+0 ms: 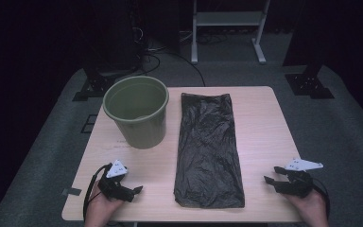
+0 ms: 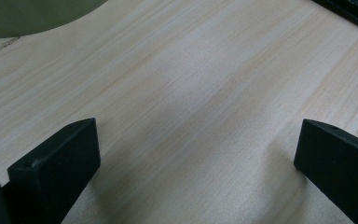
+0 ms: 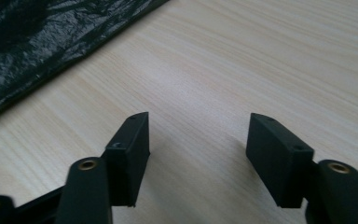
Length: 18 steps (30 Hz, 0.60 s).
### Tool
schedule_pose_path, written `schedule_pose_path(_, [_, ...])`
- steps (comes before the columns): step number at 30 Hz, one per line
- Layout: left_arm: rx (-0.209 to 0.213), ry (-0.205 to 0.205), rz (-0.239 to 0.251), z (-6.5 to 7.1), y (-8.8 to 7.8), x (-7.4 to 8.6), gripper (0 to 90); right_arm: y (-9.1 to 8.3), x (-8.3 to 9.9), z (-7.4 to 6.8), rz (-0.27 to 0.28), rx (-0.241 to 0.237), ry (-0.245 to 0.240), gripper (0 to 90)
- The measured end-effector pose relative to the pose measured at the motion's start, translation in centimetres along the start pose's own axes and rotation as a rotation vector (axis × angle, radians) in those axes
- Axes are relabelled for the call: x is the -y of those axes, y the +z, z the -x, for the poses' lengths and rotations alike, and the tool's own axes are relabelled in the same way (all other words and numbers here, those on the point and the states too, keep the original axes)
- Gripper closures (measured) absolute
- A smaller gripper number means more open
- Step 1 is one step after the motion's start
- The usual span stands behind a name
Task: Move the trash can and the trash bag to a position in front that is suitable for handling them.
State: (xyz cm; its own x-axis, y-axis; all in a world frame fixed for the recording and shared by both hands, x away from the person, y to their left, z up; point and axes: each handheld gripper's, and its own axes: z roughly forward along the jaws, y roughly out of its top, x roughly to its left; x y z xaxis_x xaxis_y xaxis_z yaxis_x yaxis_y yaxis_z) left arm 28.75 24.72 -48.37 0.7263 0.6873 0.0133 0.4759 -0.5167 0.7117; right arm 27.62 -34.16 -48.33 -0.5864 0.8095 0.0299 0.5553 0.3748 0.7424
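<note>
A black plastic bag [image 1: 209,151] lies flat and crinkled down the middle of the wooden table [image 1: 260,123]. An olive-green bucket [image 1: 136,111] stands upright and empty to its left. My left gripper [image 1: 133,193] rests near the table's front left edge, pointing toward the bag. In its own view the left gripper [image 2: 196,154] has its jaws wide apart over bare wood, with the bucket [image 2: 28,16] at the top left. My right gripper [image 1: 272,174] sits at the front right, pointing left; the right gripper [image 3: 198,140] is open with nothing between its jaws, and the bag [image 3: 42,42] lies beyond.
Bare wood surrounds the bag on both sides. Beyond the table's far edge are a white metal stand [image 1: 227,28], black stand bases [image 1: 307,82] and cables on grey carpet. A small tape strip [image 1: 71,191] marks the floor at the front left.
</note>
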Motion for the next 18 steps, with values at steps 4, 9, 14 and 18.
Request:
schedule_pose_path(4, [-0.001,-0.002,0.001,0.0,0.0,0.0,0.0,-0.1,-0.3,-0.2,-0.018,-0.015,0.024,49.0])
schedule_pose_path(9, [-0.001,-0.002,0.001,0.0,0.0,0.0,0.0,-0.2,-0.9,-0.6,-0.007,-0.017,0.019,55.5])
schedule_pose_path(14, [-0.001,-0.002,0.001,0.0,0.0,0.0,0.0,0.1,-1.8,-1.2,0.005,-0.044,0.018,50.9])
schedule_pose_path(18, [-0.001,-0.002,0.001,0.0,0.0,0.0,0.0,0.6,-2.6,-1.9,0.009,-0.077,0.007,50.7])
